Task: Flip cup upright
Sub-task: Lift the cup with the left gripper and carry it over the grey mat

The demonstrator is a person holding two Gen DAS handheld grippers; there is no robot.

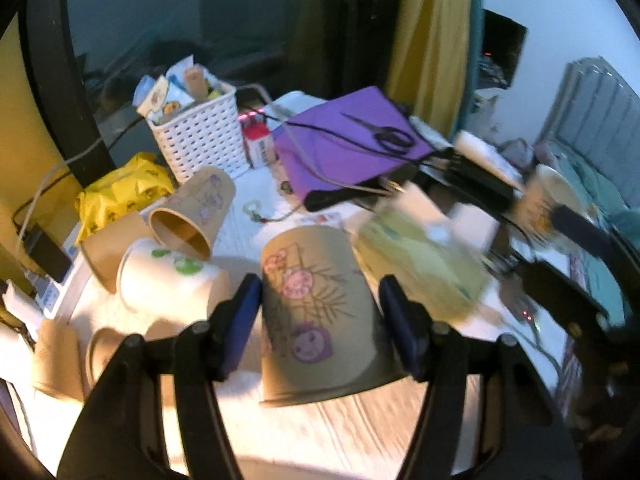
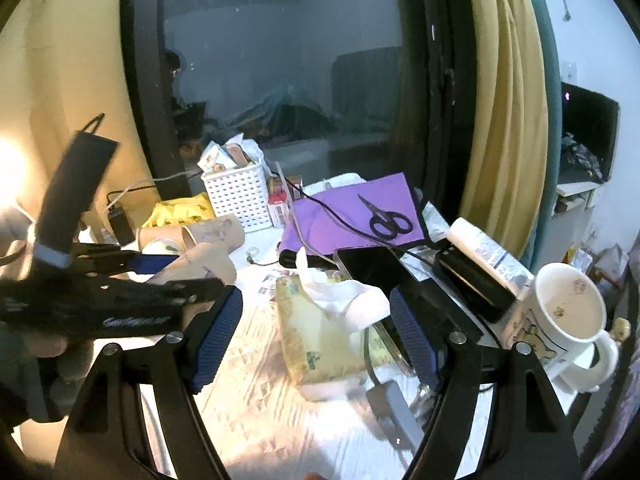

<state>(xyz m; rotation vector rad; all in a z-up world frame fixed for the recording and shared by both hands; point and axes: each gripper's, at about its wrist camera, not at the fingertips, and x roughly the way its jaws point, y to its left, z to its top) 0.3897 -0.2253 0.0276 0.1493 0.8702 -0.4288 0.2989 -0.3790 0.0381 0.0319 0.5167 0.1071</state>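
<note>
A brown paper cup (image 1: 320,312) with pink and purple cartoon prints stands upside down, wide rim on the white tablecloth, slightly tilted. My left gripper (image 1: 320,320) straddles it, blue pads on both sides; the left pad touches the wall, the right pad is at or just off it. The same cup (image 2: 208,260) shows in the right wrist view, between the left gripper's fingers (image 2: 148,264). My right gripper (image 2: 316,336) is open and empty above a tissue pack (image 2: 324,332).
Other paper cups lie on their sides at the left: a brown printed one (image 1: 192,212) and a white one (image 1: 168,276). A white basket (image 1: 200,136), purple folder with scissors (image 1: 348,140), yellow packet (image 1: 120,192), mug (image 2: 568,316), phone (image 2: 372,268) and cables crowd the table.
</note>
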